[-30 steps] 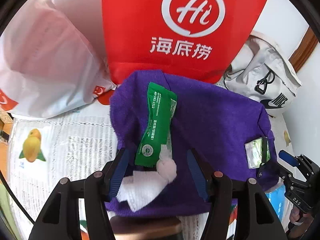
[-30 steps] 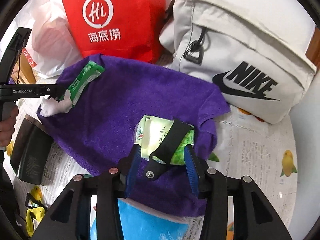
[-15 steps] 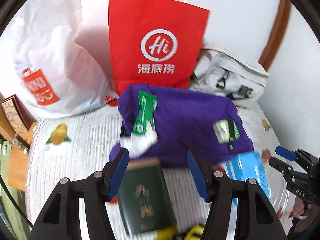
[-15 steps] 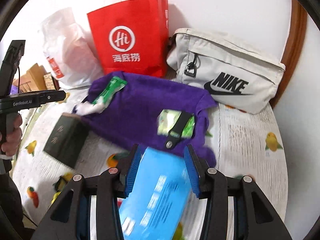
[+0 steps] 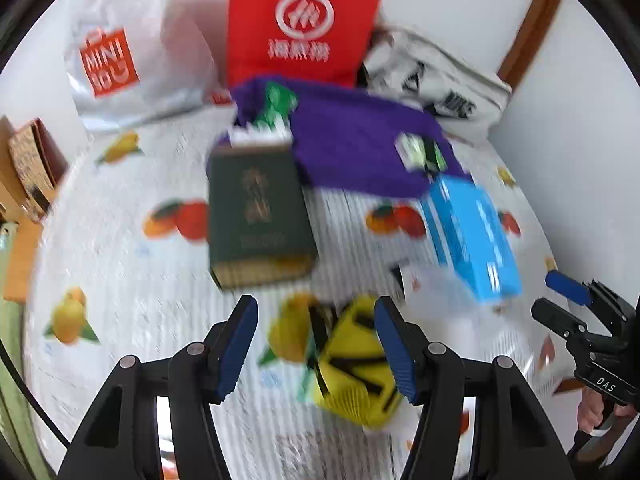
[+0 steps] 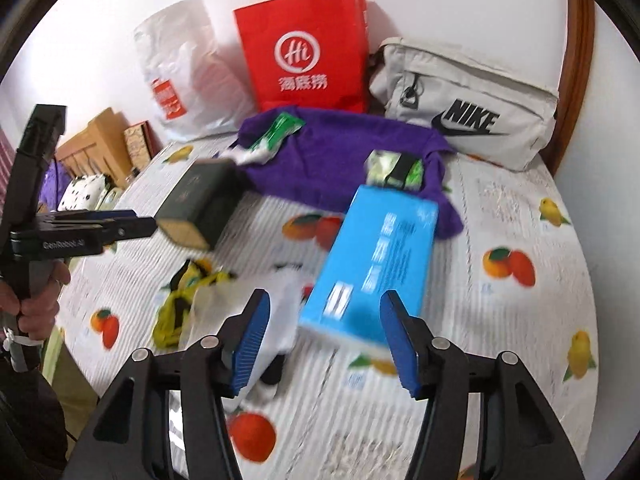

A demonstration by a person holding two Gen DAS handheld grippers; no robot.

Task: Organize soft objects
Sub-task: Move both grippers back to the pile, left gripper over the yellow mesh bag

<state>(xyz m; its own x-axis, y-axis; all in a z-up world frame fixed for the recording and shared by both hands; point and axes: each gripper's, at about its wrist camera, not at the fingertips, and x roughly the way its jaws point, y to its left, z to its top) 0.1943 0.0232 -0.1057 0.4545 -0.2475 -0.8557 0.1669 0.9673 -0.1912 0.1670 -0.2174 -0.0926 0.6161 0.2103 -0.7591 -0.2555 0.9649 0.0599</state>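
Purple towel [image 6: 340, 156] is spread flat on the fruit-print tablecloth [image 6: 500, 320], right in front of the red paper bag [image 6: 304, 48]. On the towel's left corner sits a green sachet [image 6: 282, 130] with a crumpled white tissue [image 6: 250, 156] at its lower end, and near the towel's right edge there's a second green-and-white packet [image 6: 394, 170] with a black strap across it. Blue box [image 6: 376, 264] pokes out from the towel's front edge, dark green box [image 6: 200, 204] sits off its front-left corner. Grey Nike bag [image 6: 464, 100] is just right of the towel, white plastic bag [image 6: 188, 72] to its left.

Left gripper [image 5: 316, 344] has its fingers about half spread with nothing clamped, hovering over a yellow-and-black thing [image 5: 352, 368] well in front of the towel, pretty blurry. Right gripper [image 6: 324, 336] is widening its jaws, nothing pinched, blue box just seen between the tips.
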